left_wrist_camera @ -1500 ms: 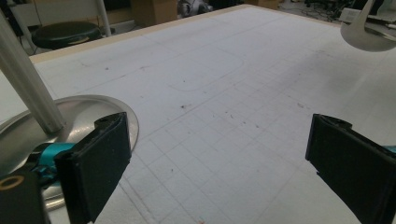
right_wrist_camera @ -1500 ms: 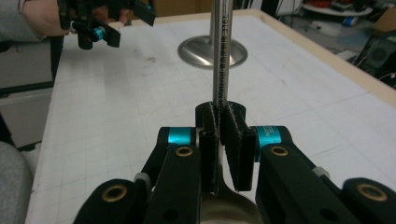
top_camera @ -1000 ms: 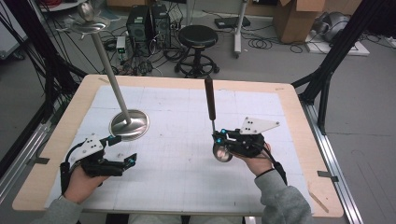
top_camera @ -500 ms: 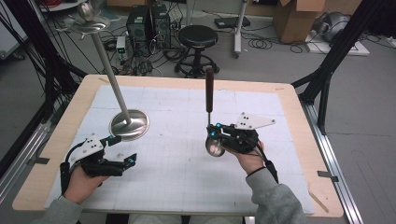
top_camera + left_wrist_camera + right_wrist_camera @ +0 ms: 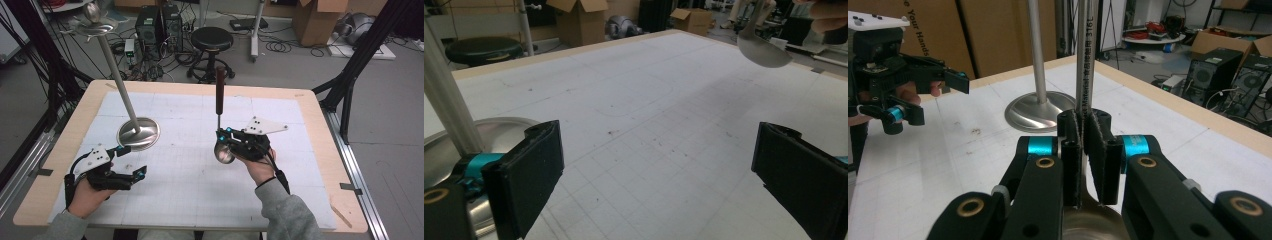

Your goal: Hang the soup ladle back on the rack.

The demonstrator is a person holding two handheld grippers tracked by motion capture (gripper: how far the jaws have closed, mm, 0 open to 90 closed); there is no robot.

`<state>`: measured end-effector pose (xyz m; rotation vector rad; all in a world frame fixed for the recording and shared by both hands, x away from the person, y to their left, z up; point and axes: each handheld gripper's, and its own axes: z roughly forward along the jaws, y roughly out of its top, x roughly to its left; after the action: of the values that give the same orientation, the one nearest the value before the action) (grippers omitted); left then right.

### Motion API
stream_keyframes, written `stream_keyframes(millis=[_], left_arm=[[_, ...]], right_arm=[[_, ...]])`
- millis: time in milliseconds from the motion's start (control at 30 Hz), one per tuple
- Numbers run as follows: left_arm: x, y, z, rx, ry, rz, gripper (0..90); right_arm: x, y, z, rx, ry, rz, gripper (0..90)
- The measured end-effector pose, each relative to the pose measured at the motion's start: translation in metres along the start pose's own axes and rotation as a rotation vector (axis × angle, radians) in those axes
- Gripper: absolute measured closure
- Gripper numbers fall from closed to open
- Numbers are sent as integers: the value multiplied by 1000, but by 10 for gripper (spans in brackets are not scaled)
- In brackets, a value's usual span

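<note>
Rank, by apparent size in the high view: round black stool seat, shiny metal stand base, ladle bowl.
1. Round black stool seat and shiny metal stand base look alike, and the stool is farther; unranked.
2. Ladle bowl, smallest, held in right gripper.

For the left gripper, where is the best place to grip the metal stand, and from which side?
Grip the slim pole low, just above the round base. Come level from the near side, where the open left gripper already sits. The pole leans slightly, and the flat, wide base offers the jaws no hold.
</note>
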<state>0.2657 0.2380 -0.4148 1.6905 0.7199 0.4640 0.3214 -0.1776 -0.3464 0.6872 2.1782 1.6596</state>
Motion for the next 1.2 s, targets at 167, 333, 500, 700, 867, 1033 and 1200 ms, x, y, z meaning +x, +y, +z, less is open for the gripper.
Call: stream_keyframes(millis=[167,333,500,700,867,1033,1200], left_arm=[[1,1,-2,-20,-32,-36,66],[1,1,-2,-16,-31,-38,66],[1,0,-1,1,-19,-29,66],[1,0,-1,8,-7,-31,66],[1,-1,0,13,-3,-31,66],[1,-1,0,13,-1,-30,66],[0,-1,1,22,-2,-26,66]], right_arm=[[-3,2,4,5,-8,4,845],[-9,6,10,3,-32,8,845],[-15,7,15,-1,-44,31,845],[-20,7,20,11,-64,39,845],[-18,19,23,7,-78,24,845],[-15,34,29,9,-80,-2,845],[-9,41,39,11,-75,-13,844]])
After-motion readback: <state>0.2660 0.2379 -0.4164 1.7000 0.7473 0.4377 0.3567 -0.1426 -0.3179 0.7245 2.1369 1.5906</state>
